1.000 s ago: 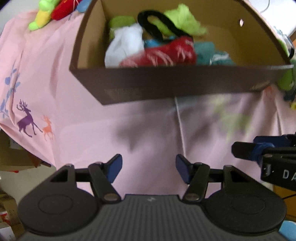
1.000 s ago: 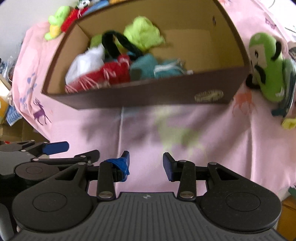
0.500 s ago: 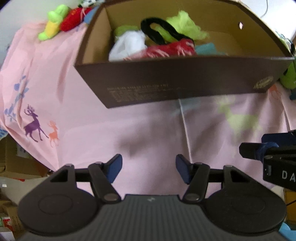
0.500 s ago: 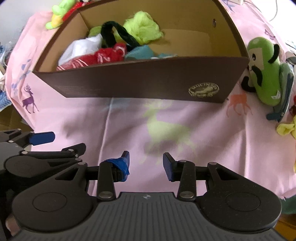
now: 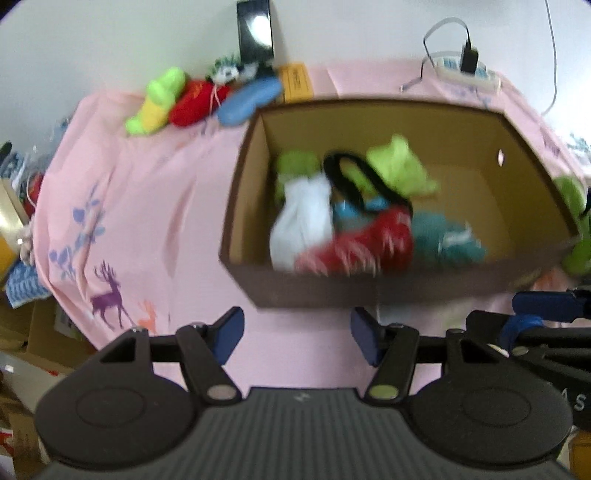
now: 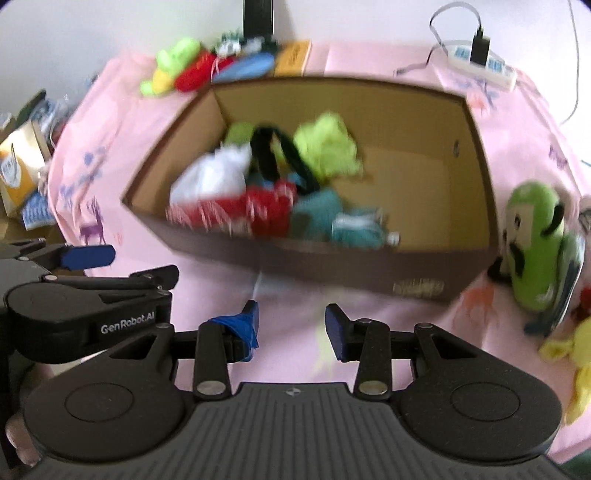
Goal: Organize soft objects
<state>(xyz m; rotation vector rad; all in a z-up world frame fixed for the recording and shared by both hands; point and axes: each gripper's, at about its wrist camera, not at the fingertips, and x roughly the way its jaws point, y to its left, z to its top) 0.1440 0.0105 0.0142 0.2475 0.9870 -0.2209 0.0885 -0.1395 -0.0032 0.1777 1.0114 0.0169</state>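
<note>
A brown cardboard box [image 5: 369, 291] [image 6: 332, 266] sits on a pink cloth and holds several soft things: a white one [image 5: 303, 218], a red fringed one [image 5: 365, 247], a teal one [image 6: 332, 218], a lime one [image 6: 325, 147] and a black loop [image 5: 354, 181]. My left gripper [image 5: 297, 332] hovers open and empty over the cloth before the box. My right gripper [image 6: 291, 328] is likewise open and empty, just to its right. A green plush [image 6: 535, 236] stands right of the box. Green, red and blue plush toys [image 5: 192, 99] lie at the back left.
A white power strip [image 6: 484, 66] with a black plug and cables lies at the back right. A yellow soft thing [image 6: 580, 354] is at the right edge. Boxes and clutter [image 6: 18, 173] stand off the cloth's left edge. A dark upright object [image 5: 255, 33] leans on the wall.
Both views have tipped and risen, so the box now sits lower in frame with its inside and the table's back edge showing. Both grippers stay open and empty.
</note>
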